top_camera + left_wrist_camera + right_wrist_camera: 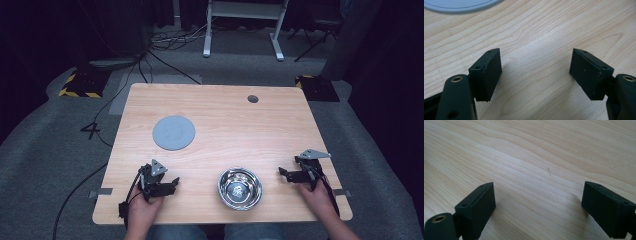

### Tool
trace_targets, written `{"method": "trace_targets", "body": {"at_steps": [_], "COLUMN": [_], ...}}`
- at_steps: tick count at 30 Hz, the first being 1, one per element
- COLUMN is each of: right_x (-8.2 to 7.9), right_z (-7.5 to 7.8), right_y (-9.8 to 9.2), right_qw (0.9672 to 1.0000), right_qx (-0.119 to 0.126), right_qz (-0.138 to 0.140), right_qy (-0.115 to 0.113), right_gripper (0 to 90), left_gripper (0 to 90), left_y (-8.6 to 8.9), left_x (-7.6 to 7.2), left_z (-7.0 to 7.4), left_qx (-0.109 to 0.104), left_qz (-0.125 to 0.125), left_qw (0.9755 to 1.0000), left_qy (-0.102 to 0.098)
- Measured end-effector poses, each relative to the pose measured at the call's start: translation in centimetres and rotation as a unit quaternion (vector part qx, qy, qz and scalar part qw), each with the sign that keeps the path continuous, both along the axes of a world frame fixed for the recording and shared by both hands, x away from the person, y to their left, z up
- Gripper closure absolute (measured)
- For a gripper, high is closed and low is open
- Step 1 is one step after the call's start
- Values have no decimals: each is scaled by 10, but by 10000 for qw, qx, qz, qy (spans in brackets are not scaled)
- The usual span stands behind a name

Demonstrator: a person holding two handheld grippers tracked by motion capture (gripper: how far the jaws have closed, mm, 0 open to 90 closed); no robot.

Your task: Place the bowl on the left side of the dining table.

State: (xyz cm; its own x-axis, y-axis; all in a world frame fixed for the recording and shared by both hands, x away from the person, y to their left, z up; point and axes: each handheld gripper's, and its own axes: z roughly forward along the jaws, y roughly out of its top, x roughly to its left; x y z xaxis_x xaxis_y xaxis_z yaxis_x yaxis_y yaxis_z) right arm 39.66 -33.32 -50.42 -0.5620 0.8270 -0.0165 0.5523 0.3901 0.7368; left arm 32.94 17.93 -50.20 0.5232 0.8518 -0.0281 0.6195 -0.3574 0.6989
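Near the table's [210, 107] front edge, both grippers, left [170, 187] and right [285, 173], rested with jaws spread and empty, flanking the steel bowl [240, 188], apparently ready, the grey disc [173, 132] farther back.

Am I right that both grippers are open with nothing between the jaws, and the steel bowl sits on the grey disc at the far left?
Not quite. Both the left gripper and the right gripper are open with nothing between the jaws, but the steel bowl stands on the bare table near the front edge, apart from the grey disc. The high view shows this.
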Motion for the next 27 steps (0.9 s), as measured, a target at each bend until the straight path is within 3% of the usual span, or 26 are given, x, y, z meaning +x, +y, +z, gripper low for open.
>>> {"method": "trace_targets", "body": {"at_steps": [13, 18, 20, 21, 27], "right_x": [0, 0, 0, 0, 1], "right_z": [0, 0, 0, 0, 0], "right_y": [0, 0, 0, 0, -1], "right_qw": [10000, 10000, 10000, 10000, 10000], "right_qx": [3, -1, 4, -6, -31], "right_qz": [-1, -1, -1, 4, 36], "right_qy": [-2, -3, -2, -8, -29], "right_gripper": [117, 117, 117, 117, 117], "left_gripper": [260, 258, 261, 276, 355], "left_y": [2, 3, 4, 3, 1], "left_x": [-1, 1, 2, 2, -2], "left_z": [0, 4, 5, 8, 18], "left_qx": [-3, 105, 98, 195, 264], "left_qz": [-90, -149, -169, -100, -28], "left_qw": [10000, 9997, 9995, 9991, 9989], "left_qy": [31, 152, 248, 355, 397]}}
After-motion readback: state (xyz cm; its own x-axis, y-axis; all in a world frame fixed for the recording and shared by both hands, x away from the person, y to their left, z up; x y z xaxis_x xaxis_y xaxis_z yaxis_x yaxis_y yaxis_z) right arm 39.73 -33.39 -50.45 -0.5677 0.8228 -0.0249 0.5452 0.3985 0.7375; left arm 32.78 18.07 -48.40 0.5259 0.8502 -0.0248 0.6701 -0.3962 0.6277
